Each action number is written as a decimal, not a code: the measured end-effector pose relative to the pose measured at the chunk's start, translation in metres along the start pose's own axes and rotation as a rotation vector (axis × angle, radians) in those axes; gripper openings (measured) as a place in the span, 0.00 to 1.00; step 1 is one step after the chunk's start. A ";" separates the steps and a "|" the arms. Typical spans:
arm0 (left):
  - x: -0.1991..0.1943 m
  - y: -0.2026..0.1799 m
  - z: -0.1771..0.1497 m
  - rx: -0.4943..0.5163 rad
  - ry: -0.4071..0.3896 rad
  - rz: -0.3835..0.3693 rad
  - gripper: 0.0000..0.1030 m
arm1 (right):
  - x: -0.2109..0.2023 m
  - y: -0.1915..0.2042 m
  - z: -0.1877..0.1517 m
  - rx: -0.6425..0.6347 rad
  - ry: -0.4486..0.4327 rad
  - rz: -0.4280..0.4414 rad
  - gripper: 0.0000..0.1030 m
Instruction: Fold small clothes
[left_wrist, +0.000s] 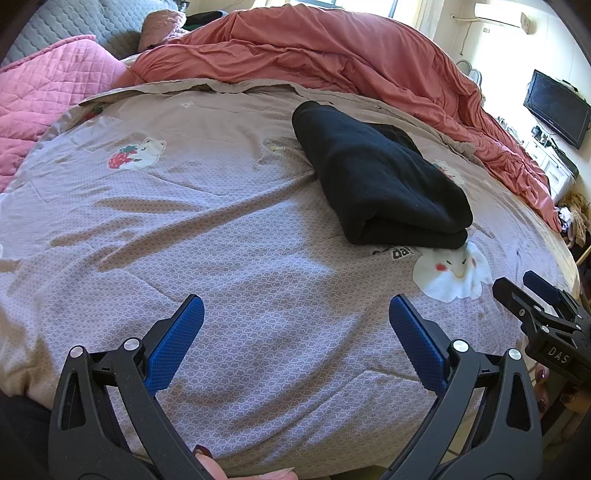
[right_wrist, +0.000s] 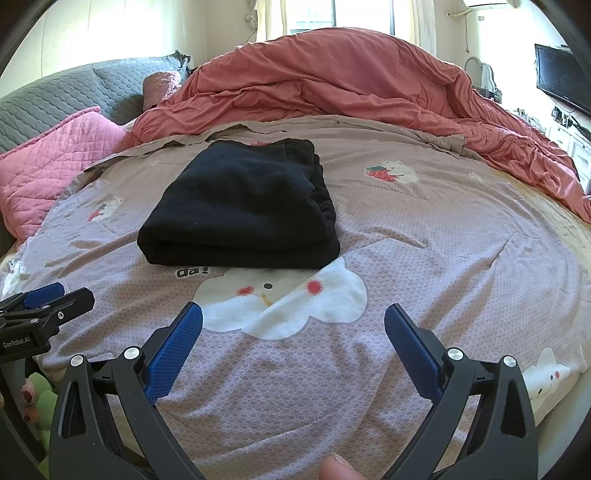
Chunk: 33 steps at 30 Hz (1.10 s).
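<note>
A black garment (left_wrist: 373, 177) lies folded into a thick rectangle on the patterned bed sheet (left_wrist: 221, 229); in the right wrist view it (right_wrist: 240, 210) sits ahead and slightly left. My left gripper (left_wrist: 295, 314) is open and empty, hovering over the sheet near the bed's front edge, with the garment ahead to its right. My right gripper (right_wrist: 293, 321) is open and empty above a white cartoon print, a short way in front of the garment. The right gripper also shows at the right edge of the left wrist view (left_wrist: 543, 310), and the left gripper at the left edge of the right wrist view (right_wrist: 40, 306).
A rumpled salmon duvet (right_wrist: 351, 81) is heaped along the far side of the bed. A pink quilted pillow (right_wrist: 55, 158) and grey pillows (right_wrist: 92, 88) lie at the far left. A wall television (left_wrist: 557, 107) hangs at the right. A green plush toy (right_wrist: 40, 398) sits below the bed's edge.
</note>
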<state>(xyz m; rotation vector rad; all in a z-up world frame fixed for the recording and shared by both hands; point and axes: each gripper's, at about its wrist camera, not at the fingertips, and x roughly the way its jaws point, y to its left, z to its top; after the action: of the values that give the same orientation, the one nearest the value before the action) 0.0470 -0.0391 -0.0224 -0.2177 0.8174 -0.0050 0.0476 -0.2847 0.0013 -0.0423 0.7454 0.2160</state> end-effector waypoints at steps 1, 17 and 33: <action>0.000 0.000 0.000 0.001 0.000 0.000 0.91 | 0.000 0.000 0.000 -0.001 0.002 0.001 0.95; 0.000 0.000 0.000 0.004 0.001 -0.003 0.91 | -0.001 0.006 0.002 -0.006 0.004 -0.003 0.95; 0.001 0.002 0.000 -0.005 0.007 -0.007 0.91 | -0.001 0.001 -0.001 0.005 0.019 -0.033 0.95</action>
<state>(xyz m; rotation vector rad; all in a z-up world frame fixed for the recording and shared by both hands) 0.0472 -0.0369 -0.0238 -0.2259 0.8241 -0.0106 0.0460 -0.2836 0.0008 -0.0517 0.7634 0.1827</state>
